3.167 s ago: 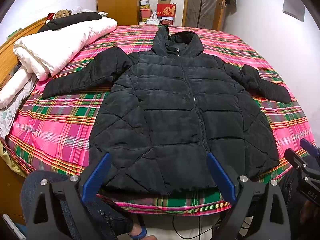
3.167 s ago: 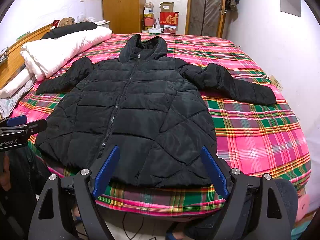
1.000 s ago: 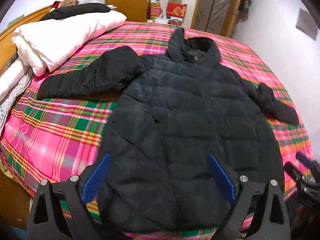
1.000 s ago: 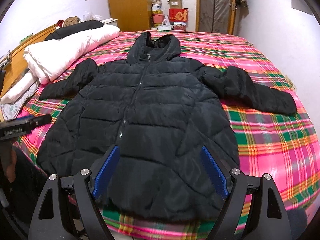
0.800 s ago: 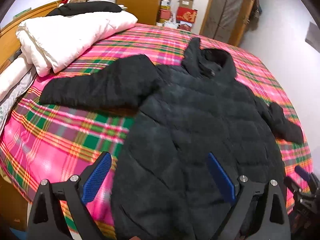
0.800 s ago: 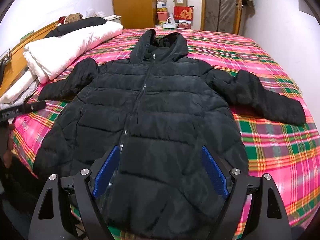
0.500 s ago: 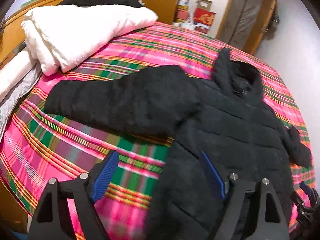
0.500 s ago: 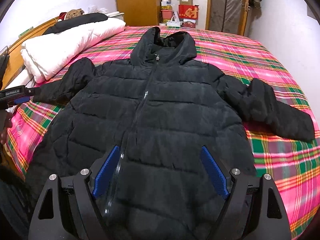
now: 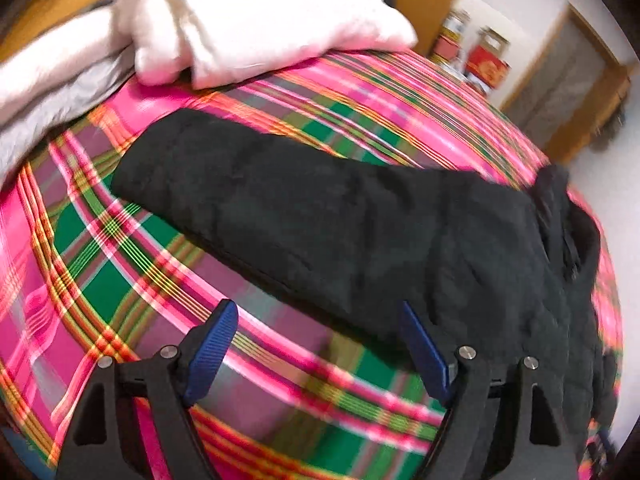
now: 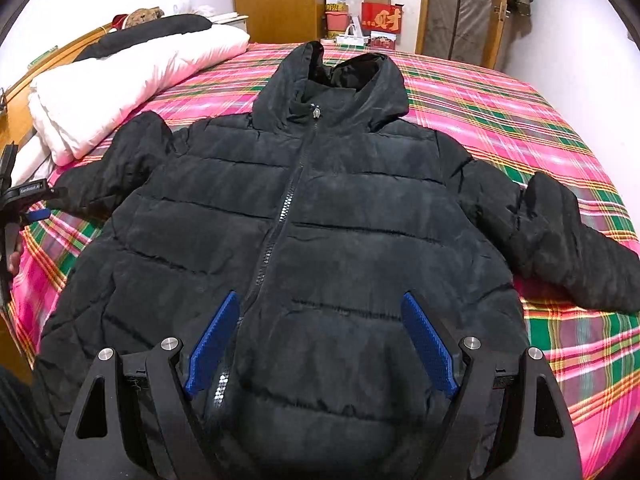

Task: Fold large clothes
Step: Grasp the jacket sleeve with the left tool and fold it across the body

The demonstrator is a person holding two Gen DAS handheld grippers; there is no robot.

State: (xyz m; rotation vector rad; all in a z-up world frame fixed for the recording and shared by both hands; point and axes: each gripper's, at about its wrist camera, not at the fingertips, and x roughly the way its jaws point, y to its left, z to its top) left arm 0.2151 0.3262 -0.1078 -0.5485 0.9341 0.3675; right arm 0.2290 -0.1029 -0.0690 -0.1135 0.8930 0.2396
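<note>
The black coat (image 10: 320, 216) lies flat, not folded yet. The left gripper (image 9: 320, 348), jaws wide and holding nothing, must grab the sleeve (image 9: 256, 208) at its 12 o'clock. The right gripper (image 10: 320, 336) hangs open over the coat.

Gold character "财" on the red box (image 10: 381, 17) by the far wall. Small white lettering on the left gripper (image 10: 30, 190), too small to read.

Black hooded puffer jacket (image 10: 320, 208) – zipped, front up, sleeves spread – flat on bed.
</note>
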